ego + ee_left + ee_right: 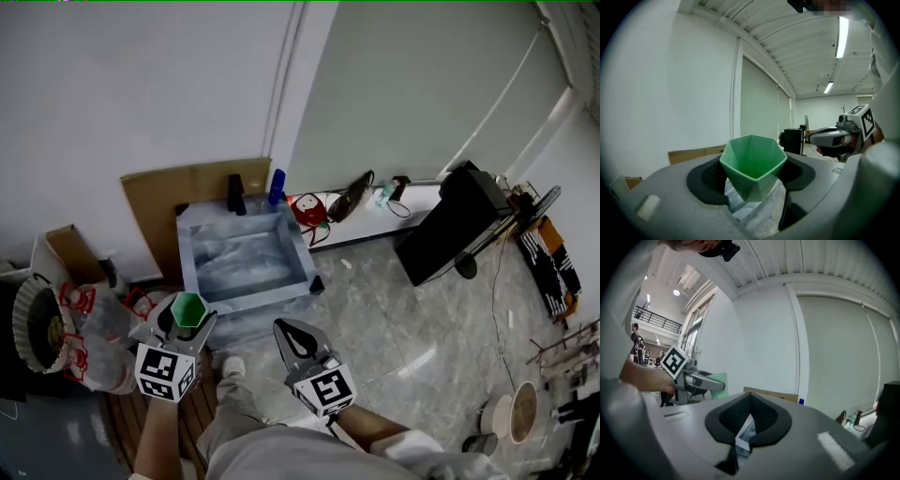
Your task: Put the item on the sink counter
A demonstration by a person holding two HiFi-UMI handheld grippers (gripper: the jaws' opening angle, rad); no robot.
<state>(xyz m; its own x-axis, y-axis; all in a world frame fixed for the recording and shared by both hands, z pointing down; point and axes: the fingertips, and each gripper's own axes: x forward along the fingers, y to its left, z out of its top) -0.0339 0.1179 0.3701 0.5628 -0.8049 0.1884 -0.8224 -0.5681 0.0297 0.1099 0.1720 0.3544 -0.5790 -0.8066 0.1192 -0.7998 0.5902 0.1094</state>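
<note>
My left gripper point(187, 321) is shut on a green faceted cup point(187, 307), held upright with its mouth open. In the left gripper view the cup point(753, 163) sits between the two dark pads point(708, 177). It hangs above the floor, just in front of the near left corner of the grey sink unit point(190, 265), whose basin lies further back. My right gripper point(292, 330) is at the cup's right, shut, with nothing between its jaws; its tips meet in the right gripper view point(749, 400). That view also shows the left gripper point(701, 382) and the cup point(719, 378).
A black tap point(235, 195) and a blue bottle point(277, 186) stand at the sink's back edge, with cardboard point(178, 192) behind. A fan point(36, 325) and a plastic bag point(105, 330) lie at the left. A black case point(454, 223) and cables are at the right.
</note>
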